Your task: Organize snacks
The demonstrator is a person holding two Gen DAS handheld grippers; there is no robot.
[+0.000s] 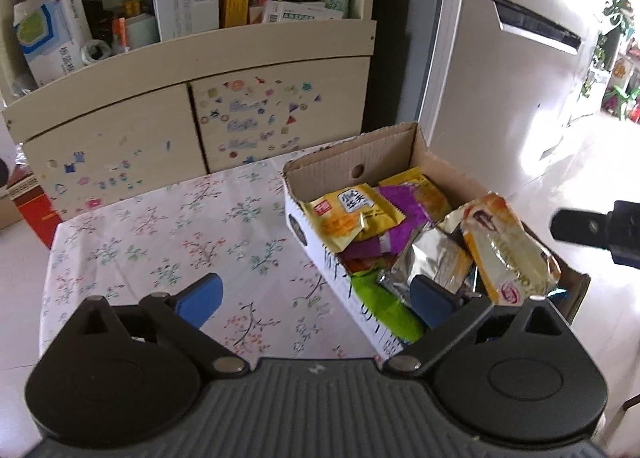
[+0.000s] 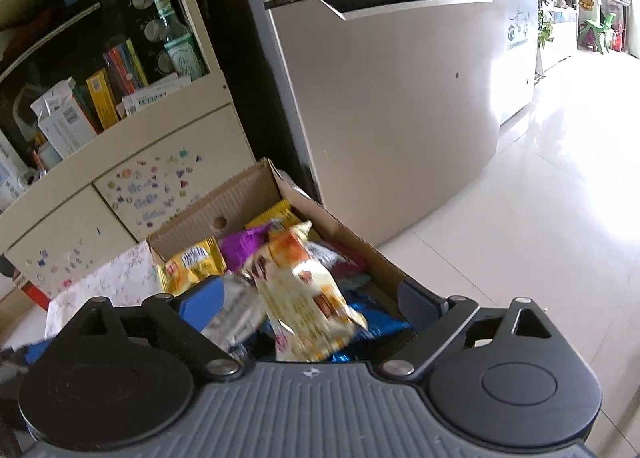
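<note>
The main risk sits in the cardboard box [image 1: 400, 145]: it stands at the right edge of the table [image 1: 160, 225], its far corner seeming to reach past the tablecloth toward the floor, so a nudge from either tool could tip or slide it off. The box is also heaped. The top packets lean on each other, and one more dropped carelessly may slide over the wall.

Going left to right in the left wrist view, the floral cloth lies bare of snacks, and the left gripper [image 1: 316, 294] hangs above it with its blue pads spread wide and nothing between them. Its right pad stands over the near end of the box, so a careless dip could catch the green packet [image 1: 384, 306] or the box wall.

Next comes the box itself: a yellow packet [image 1: 348, 213] lies flat at the far end, a purple packet [image 1: 400, 205] beside it, a silver packet [image 1: 428, 258] nearer.

The orange-and-cream packet [image 1: 508, 254] rests tilted on top at the right, glossy and crinkled. In the right wrist view it looks blurred and lies between the pads of the right gripper [image 2: 312, 298], which stand wide apart without pressing it; it appears loose. If it has not settled it could roll toward the right wall, nearest the floor.
</note>
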